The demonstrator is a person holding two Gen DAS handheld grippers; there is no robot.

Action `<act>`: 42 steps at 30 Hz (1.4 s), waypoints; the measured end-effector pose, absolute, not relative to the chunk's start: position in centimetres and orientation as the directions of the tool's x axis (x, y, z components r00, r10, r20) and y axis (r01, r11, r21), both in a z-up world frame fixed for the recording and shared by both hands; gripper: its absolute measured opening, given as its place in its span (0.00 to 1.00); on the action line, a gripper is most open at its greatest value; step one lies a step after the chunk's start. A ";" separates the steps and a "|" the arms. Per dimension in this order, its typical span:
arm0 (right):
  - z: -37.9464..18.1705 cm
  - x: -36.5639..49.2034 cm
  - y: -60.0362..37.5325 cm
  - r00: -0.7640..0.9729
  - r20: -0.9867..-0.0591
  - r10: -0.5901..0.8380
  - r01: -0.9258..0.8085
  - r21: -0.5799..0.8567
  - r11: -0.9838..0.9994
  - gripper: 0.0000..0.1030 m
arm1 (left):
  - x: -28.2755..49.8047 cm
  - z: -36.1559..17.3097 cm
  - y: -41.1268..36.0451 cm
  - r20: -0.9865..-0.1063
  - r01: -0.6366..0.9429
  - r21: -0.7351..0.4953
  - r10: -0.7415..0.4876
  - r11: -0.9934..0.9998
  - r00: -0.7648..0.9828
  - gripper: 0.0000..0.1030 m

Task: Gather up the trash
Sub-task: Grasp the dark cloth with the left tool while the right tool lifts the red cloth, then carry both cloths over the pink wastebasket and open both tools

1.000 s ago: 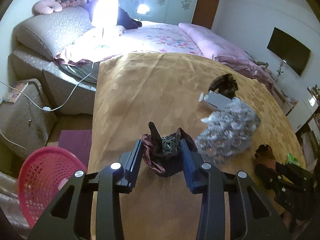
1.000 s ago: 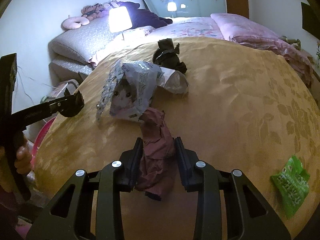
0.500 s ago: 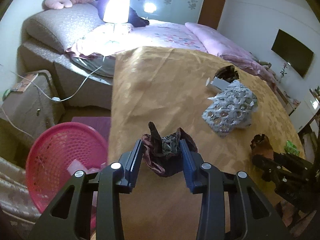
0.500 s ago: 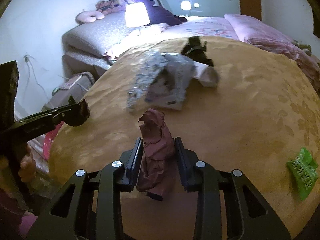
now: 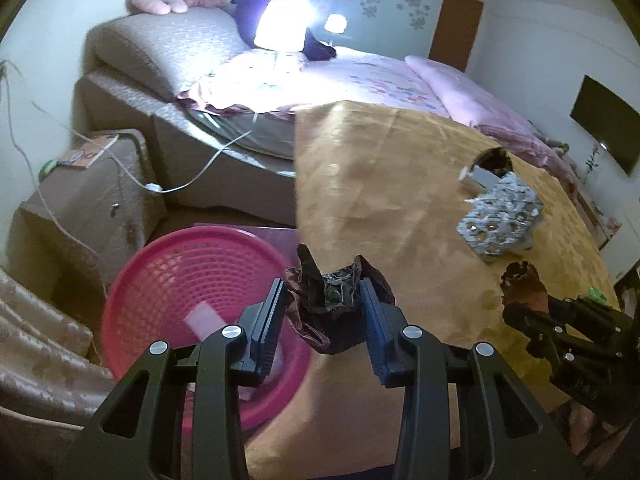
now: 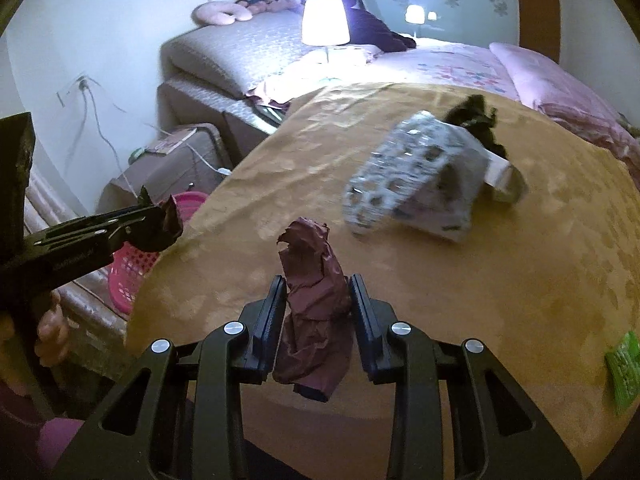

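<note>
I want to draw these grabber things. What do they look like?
Each gripper is black, with two triangular cut-out arms and round silver bolts. The left gripper has ridged blue pads on its fingers; the right gripper looks the same. Small white lettering runs along the left one's side. No cables show.

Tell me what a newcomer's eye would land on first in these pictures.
Each gripper is shut on crumpled trash: the left gripper on a dark wrapper, the right gripper on a maroon wrapper. The pink basket sits on the floor beside the gold-covered table, partly under the left gripper. Behind, a lit lamp glows on the bed.
</note>
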State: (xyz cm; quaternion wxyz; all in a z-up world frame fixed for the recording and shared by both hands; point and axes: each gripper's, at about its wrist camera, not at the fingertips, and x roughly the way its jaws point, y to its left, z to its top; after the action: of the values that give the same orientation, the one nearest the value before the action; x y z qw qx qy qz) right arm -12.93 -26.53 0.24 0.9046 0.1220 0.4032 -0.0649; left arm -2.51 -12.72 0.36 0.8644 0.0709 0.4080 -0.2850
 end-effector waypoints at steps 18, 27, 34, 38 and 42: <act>2.1 -6.6 -21.4 0.675 -0.734 0.079 0.096 0.193 0.977 0.31 | 1.0 0.4 -5.9 -0.744 0.364 -0.095 -0.309 0.926 0.592 0.35; 2.2 -3.2 -18.8 0.654 -0.746 0.125 0.039 0.198 0.979 0.31 | 3.0 -1.3 -4.3 -0.785 0.302 -0.076 -0.243 0.950 0.569 0.35; 1.7 -0.4 -16.3 0.623 -0.764 0.168 -0.016 0.203 0.979 0.31 | 4.2 -2.7 -3.2 -0.812 0.267 -0.064 -0.205 0.962 0.546 0.35; 0.9 1.0 -15.3 0.597 -0.778 0.196 -0.030 0.222 0.975 0.31 | 4.7 -3.4 -2.6 -0.824 0.244 -0.069 -0.193 0.967 0.533 0.35; 0.2 2.0 -14.7 0.574 -0.791 0.211 -0.038 0.232 0.972 0.31 | 5.3 -4.0 -2.1 -0.833 0.221 -0.071 -0.179 0.973 0.523 0.35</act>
State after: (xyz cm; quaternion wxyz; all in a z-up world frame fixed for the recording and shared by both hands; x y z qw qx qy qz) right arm 2.03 -14.68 0.16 0.8821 0.0949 0.4560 0.0707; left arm 5.27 -2.06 -4.01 0.8723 0.0219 0.4749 -0.1147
